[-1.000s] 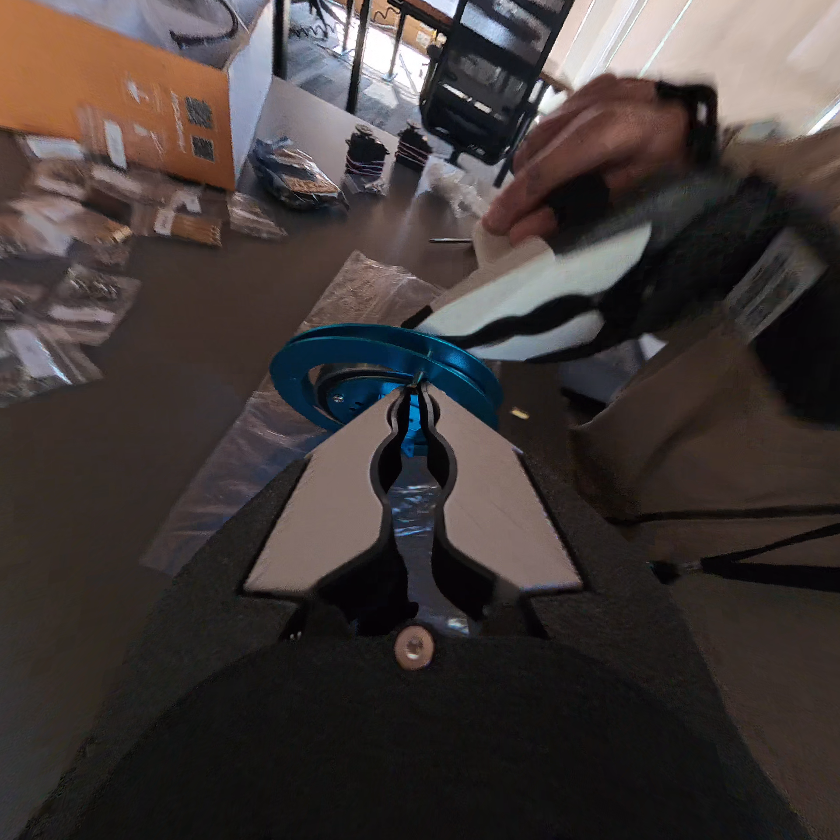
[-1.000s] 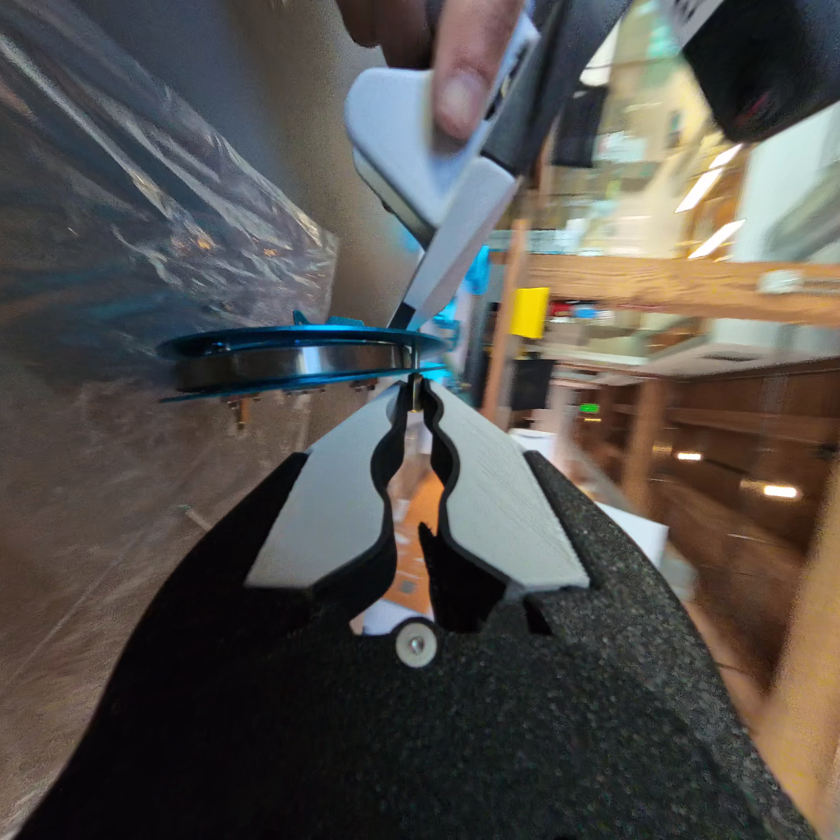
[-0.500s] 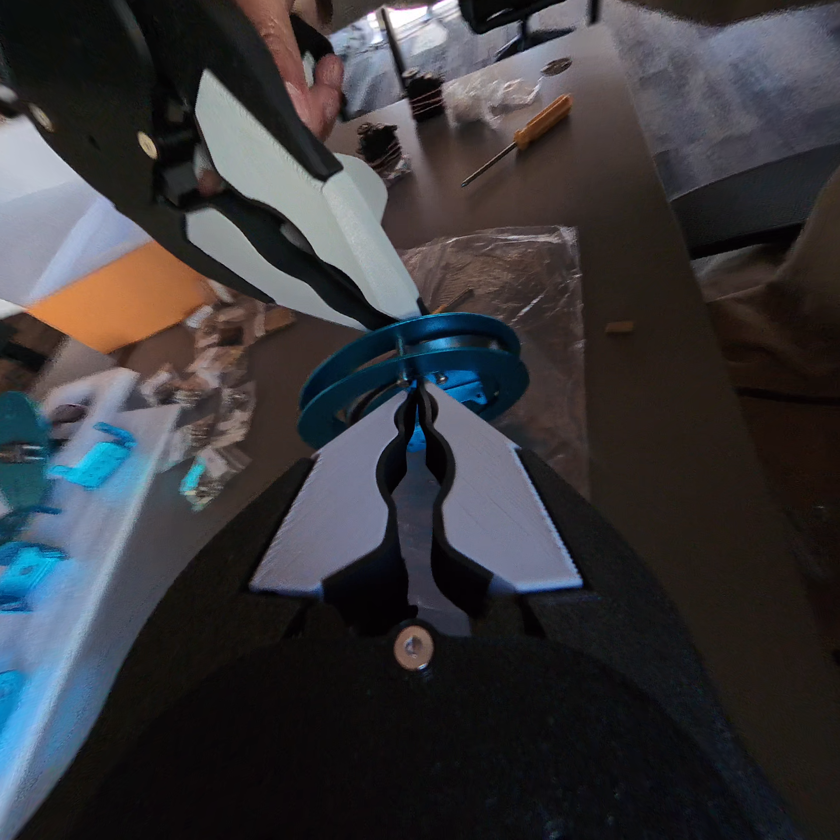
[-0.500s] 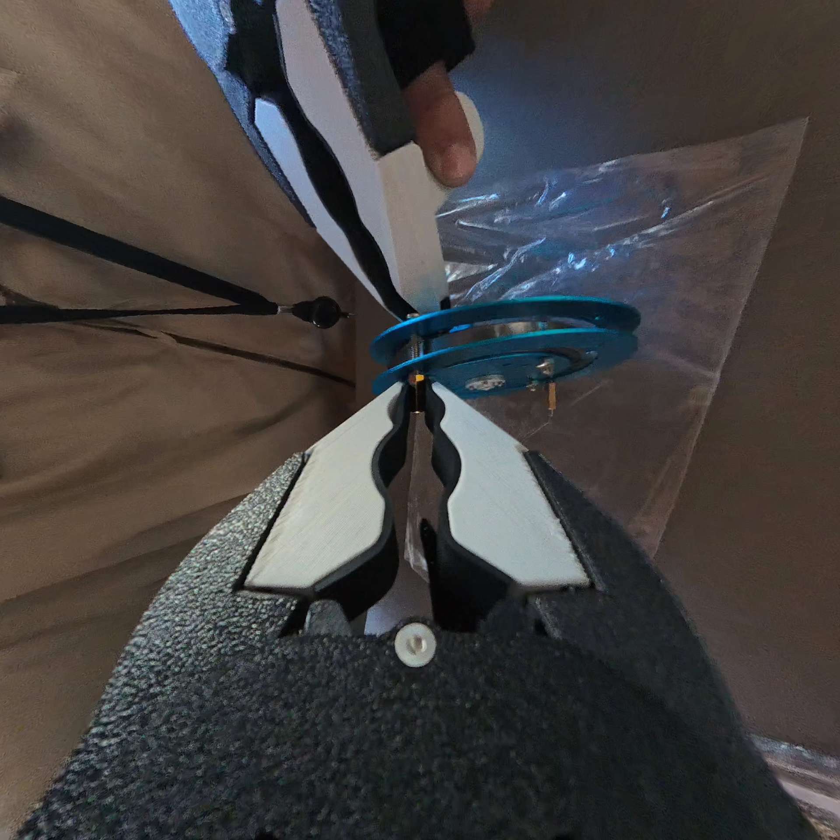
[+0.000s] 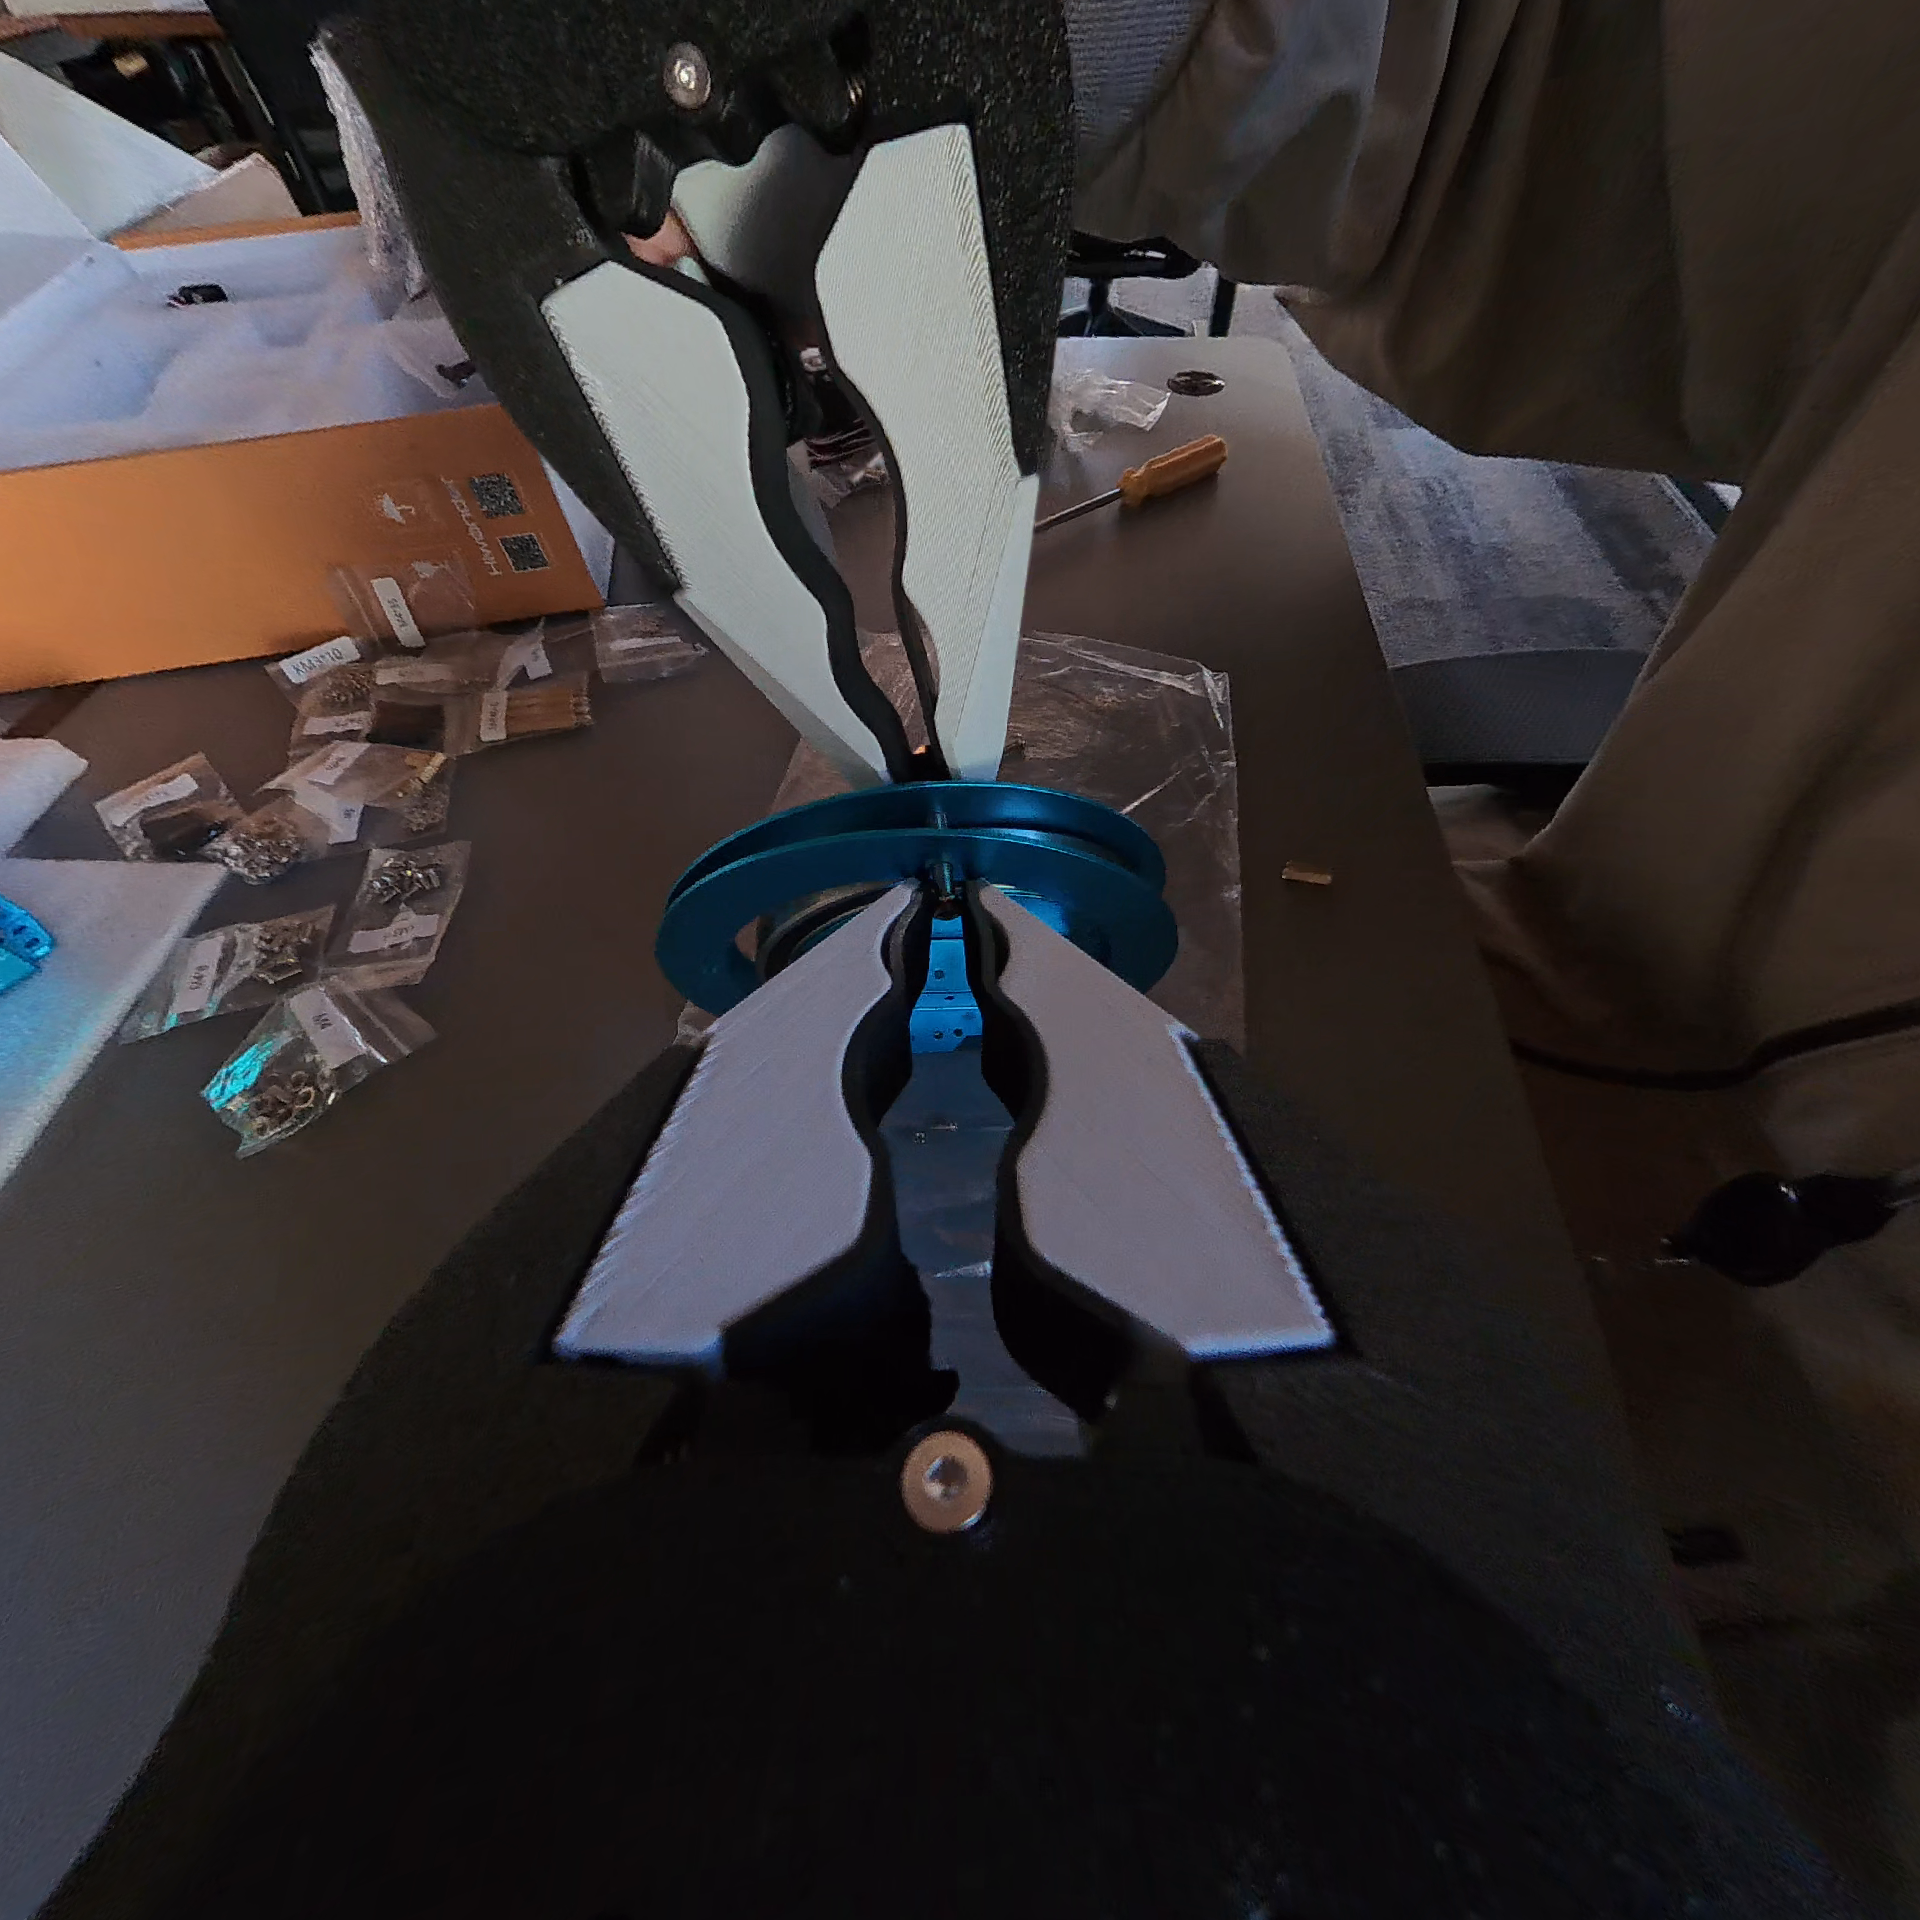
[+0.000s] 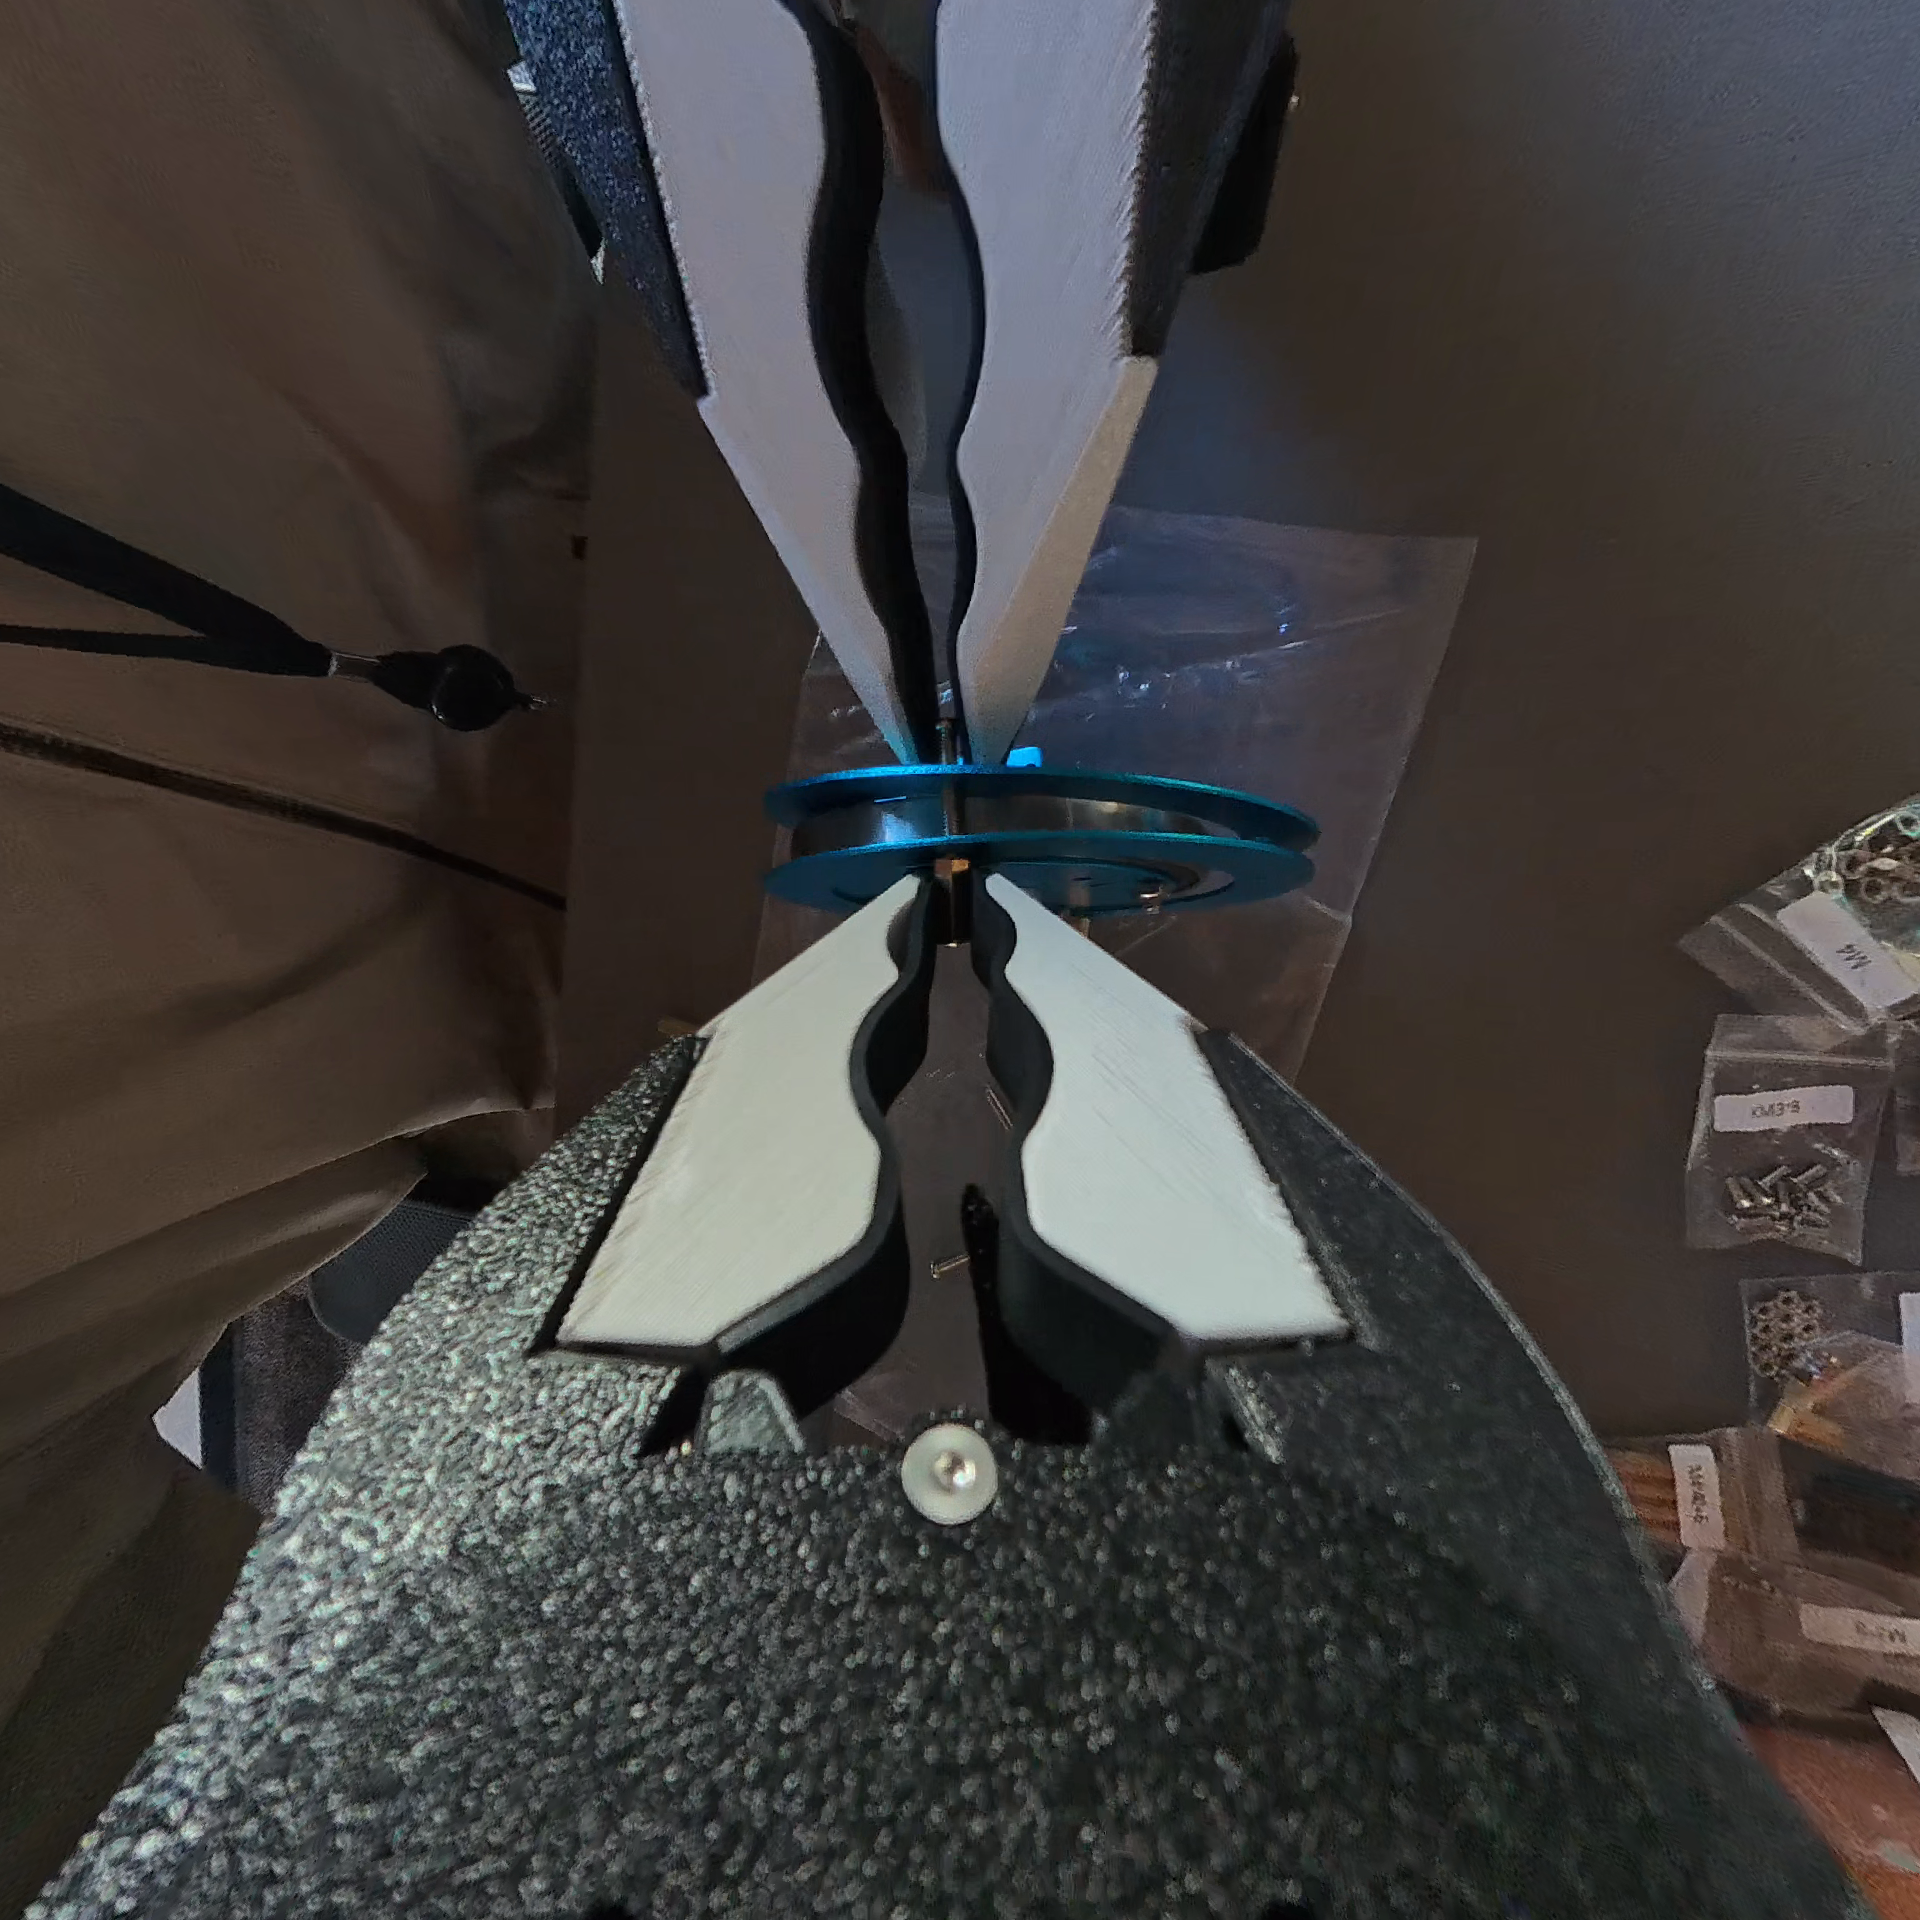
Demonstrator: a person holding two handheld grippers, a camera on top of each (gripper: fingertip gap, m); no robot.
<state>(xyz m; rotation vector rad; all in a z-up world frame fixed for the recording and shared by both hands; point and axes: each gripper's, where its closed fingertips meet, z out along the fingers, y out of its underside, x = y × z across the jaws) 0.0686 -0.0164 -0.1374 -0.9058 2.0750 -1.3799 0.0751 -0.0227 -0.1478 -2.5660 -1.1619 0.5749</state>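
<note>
The left gripper (image 5: 943, 891) and right gripper (image 6: 948, 914) have swung into direct opposition, jaws clenched on opposite ends of a fastener through the blue double-flanged metal pulley (image 5: 914, 883), held above the clear plastic bag (image 5: 1122, 717) on the tabletop (image 5: 582, 862).

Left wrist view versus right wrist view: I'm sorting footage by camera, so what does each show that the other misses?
Only the left wrist view shows the orange box, the screwdriver and white foam. Only the right wrist view shows the brass standoff between the right gripper tips. Both show the blue pulley, plastic sheet, parts bags, and the left gripper shut at the pulley's rim.
</note>
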